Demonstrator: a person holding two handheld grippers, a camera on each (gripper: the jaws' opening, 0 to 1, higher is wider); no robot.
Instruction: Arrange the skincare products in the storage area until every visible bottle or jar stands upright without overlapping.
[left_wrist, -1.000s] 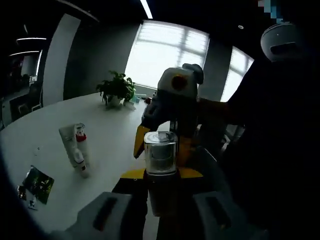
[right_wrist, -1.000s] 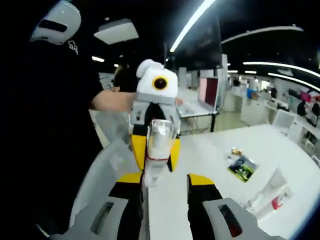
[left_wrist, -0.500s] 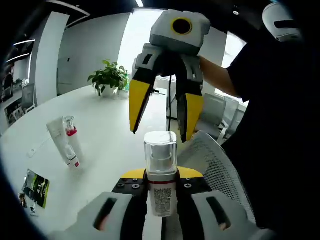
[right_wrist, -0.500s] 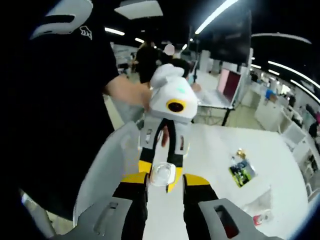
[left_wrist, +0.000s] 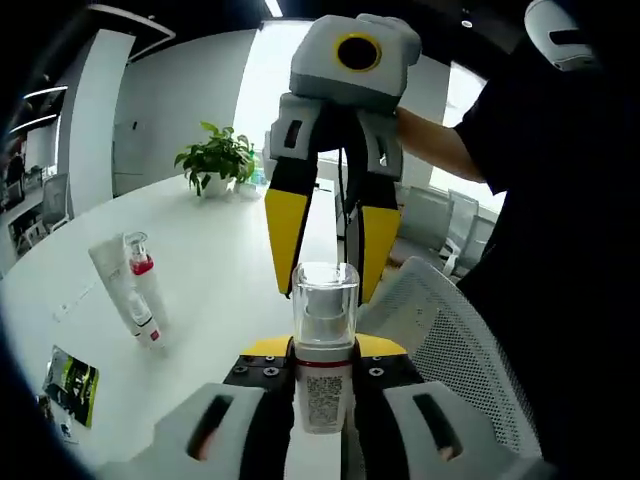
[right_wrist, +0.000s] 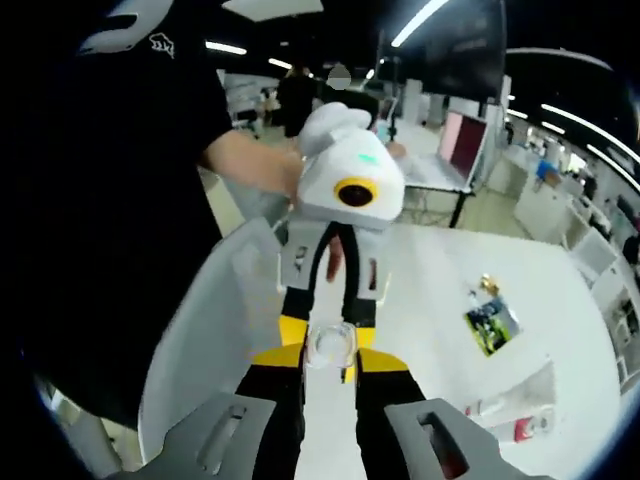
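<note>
My left gripper is shut on a small pump bottle with a clear cap and a red band, held up in the air, cap pointing away. My right gripper comes at it from the far side. Its yellow fingers stand on either side of the cap, close to it but with a gap showing. In the right gripper view the cap shows end-on between my own jaws, with the left gripper's white body behind it. A white tube and a red-capped bottle lie on the white table.
A dark printed packet lies near the table's edge, also seen as the packet beside a small gold item. A potted plant stands at the far end. A mesh chair is close below the grippers. The person's arm holds the left gripper.
The right gripper has come in toward the bottle. Half a second ago its open fingers stood off beyond the cap; now they flank it. The left gripper keeps hold of the bottle.
</note>
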